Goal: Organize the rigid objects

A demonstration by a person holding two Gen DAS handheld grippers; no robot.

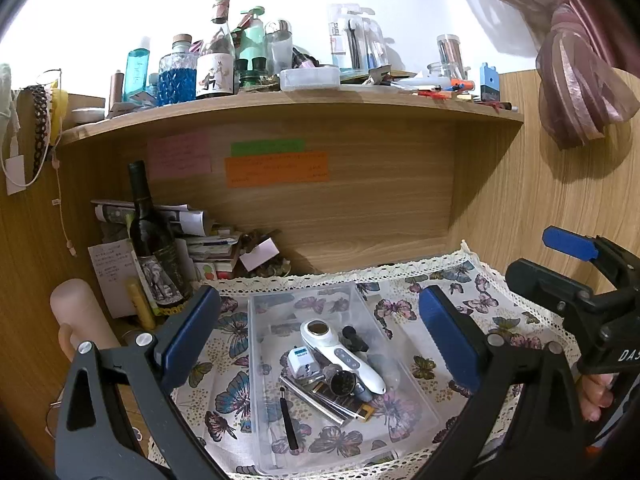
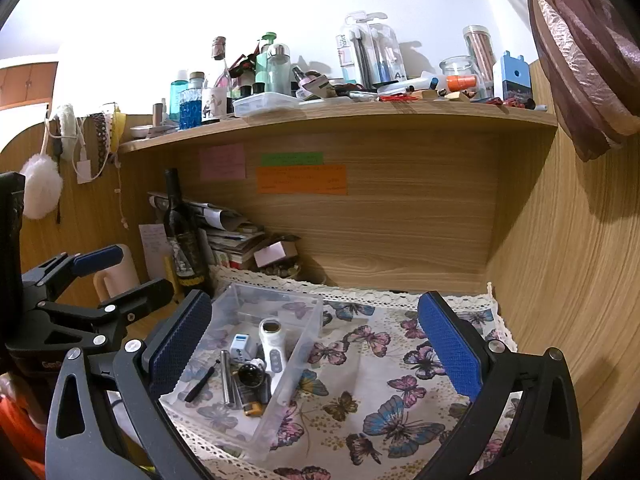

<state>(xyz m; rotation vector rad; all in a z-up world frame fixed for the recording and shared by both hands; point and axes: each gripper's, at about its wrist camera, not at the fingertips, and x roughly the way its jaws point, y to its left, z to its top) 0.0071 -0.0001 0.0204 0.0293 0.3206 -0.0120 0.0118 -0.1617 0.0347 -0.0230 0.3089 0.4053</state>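
A clear plastic bin (image 1: pixel 416 396) (image 2: pixel 306 334) sits on the butterfly cloth (image 1: pixel 224 392) (image 2: pixel 380 400). Inside lie a white handheld device (image 1: pixel 340 350) (image 2: pixel 273 342), a white charger cube (image 1: pixel 301 362) (image 2: pixel 242 343), a silver metal tube (image 1: pixel 310 400) (image 2: pixel 227 380), a black stick (image 1: pixel 289 420) (image 2: pixel 199 384), a round black-lensed item (image 1: pixel 342 382) (image 2: pixel 250 374) and a small yellow piece (image 1: pixel 366 412) (image 2: pixel 253 409). My left gripper (image 1: pixel 316 340) is open and empty above the bin. My right gripper (image 2: pixel 316 354) is open and empty, over the bin's right side and the cloth.
A dark wine bottle (image 1: pixel 154 240) (image 2: pixel 182 236) stands at the back left beside stacked papers (image 1: pixel 200 236) (image 2: pixel 232 236). A crowded wooden shelf (image 1: pixel 304 106) (image 2: pixel 360 120) hangs overhead. A wooden wall (image 2: pixel 568 280) closes the right side. A pink curtain (image 1: pixel 580 80) hangs at upper right.
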